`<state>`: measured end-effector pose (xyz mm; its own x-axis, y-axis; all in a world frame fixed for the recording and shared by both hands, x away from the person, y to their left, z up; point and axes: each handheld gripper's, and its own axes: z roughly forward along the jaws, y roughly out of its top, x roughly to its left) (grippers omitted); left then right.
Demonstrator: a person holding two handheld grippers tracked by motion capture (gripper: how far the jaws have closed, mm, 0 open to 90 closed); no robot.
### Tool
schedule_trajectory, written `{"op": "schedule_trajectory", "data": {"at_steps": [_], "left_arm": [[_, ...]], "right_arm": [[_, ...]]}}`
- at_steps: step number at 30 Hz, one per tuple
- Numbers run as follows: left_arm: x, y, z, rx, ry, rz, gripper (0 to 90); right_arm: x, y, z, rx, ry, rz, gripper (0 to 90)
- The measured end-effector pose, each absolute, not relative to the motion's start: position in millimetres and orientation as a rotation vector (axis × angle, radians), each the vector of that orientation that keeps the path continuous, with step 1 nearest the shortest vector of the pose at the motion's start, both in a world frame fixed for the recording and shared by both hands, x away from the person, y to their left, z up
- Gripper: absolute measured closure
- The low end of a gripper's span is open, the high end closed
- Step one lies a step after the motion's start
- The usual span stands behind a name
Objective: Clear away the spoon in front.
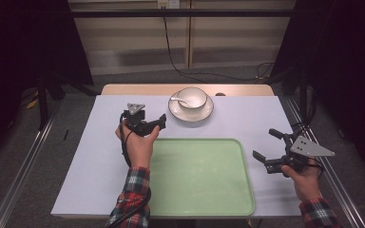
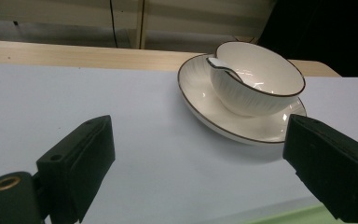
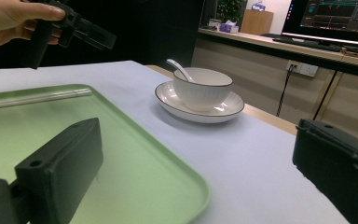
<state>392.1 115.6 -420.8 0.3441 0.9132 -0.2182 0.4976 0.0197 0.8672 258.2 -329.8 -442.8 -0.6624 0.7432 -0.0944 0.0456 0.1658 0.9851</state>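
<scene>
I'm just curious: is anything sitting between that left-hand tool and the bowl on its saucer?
Nothing visible. The left tool hangs open just short of the saucer, with bare table between them. The bowl sits on that saucer with a spoon in it.

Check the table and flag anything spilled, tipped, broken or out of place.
Nothing stands out. The bowl sits upright on its saucer with the spoon resting inside, the green tray lies flat, and no spill or crack shows.
</scene>
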Motion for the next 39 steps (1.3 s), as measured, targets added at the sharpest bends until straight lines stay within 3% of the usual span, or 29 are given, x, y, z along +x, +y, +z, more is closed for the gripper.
{"op": "schedule_trajectory", "data": {"at_steps": [24, 39], "left_arm": [[441, 78, -447, 1.631, 1.298, 0.451, 1.6], [469, 64, -455, 1.547, 1.345, 0.432, 9.7]], "right_arm": [[259, -329, -443, 0.755, 1.865, 1.546, 1.1], [259, -329, -443, 0.755, 1.856, 1.551, 1.1]]}}
